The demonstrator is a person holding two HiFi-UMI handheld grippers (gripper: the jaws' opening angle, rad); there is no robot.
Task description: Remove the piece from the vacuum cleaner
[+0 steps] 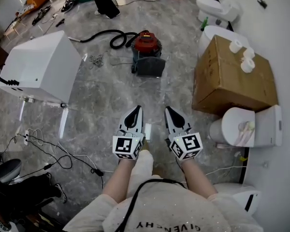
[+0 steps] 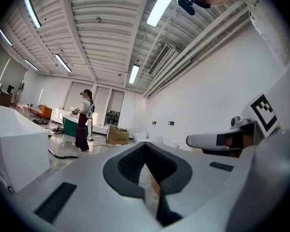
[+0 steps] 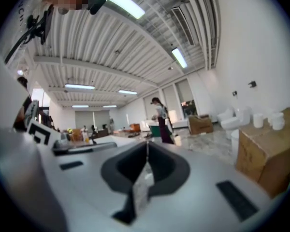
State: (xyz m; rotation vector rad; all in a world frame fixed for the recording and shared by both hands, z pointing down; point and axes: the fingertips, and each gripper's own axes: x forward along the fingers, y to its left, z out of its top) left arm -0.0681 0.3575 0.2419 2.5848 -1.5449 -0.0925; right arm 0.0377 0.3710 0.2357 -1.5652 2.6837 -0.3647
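Grey marbled floor (image 1: 111, 95) fills most of what you see from the head view, and the room around it is crowded. A big white cabinet (image 1: 41, 66) stands to your left, and a cardboard box (image 1: 232, 76) to your right has a white toilet (image 1: 244, 127) just beside it.

The red vacuum cleaner (image 1: 146, 43) sits on the floor straight ahead, well apart from you. Its black hose (image 1: 108, 35) curls off to the left, and a dark grey part (image 1: 151, 66) rests against its near side. From here you cannot tell which piece is meant to come off.

Your left tool (image 1: 135, 112) and right tool (image 1: 170, 112) hover side by side close to your body. Each has its jaws together with nothing between them.

Watch for these risks:
- **Closed jaws:** if you reach the vacuum without opening them, they will only nudge the piece.
- **Unbraced body:** pulling with one tool alone will likely slide or tip the vacuum, so steady it with the other.
- **Loose cables:** the cables (image 1: 63, 158) lie on the floor to your left, and the looped hose lies ahead. Either could snag you as you step in.
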